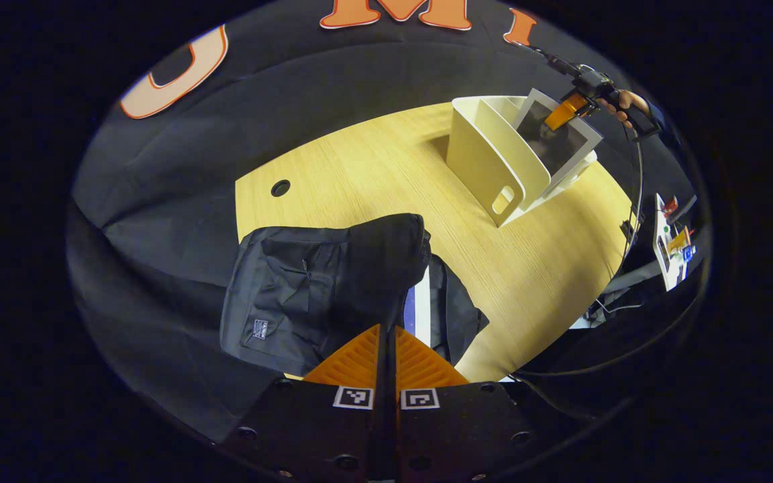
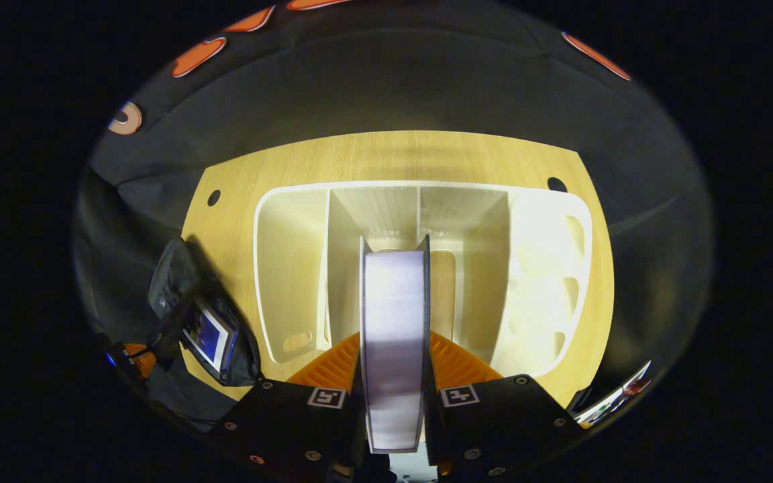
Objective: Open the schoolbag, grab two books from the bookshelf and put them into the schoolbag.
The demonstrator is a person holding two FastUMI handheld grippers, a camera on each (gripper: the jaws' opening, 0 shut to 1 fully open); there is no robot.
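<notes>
The right gripper [image 2: 393, 365] has its two fingers clamped on either side of a book [image 2: 393, 335], edge-on at six o'clock in the right gripper view, with the white bookshelf [image 2: 292, 268] spread behind it from nine to three o'clock. From the left gripper view the same book [image 1: 554, 137] appears at two o'clock, tilted and rising out of the bookshelf [image 1: 480, 161], with a hand [image 1: 621, 107] holding the right gripper [image 1: 571, 107] above it.

The left gripper [image 1: 386, 355] sits at six o'clock in its own view, fingers closed together; the dark flap of the schoolbag [image 1: 306, 288] meets their tips, so they appear to pinch it, though the contact itself is hard to see. The schoolbag lies on the wooden table [image 1: 373, 161] at seven o'clock, its mouth open and one book [image 1: 421, 315] already showing inside. In the right gripper view the schoolbag [image 2: 178, 282] is at eight o'clock, the book inside it [image 2: 209, 335] visible.

The step in hand looks like lifting the second book clear. It would go best drawn straight up along the dividers until its lower edge is free, then carried across while the left gripper holds the mouth wide, entering beside the first book rather than on top of the flap.
</notes>
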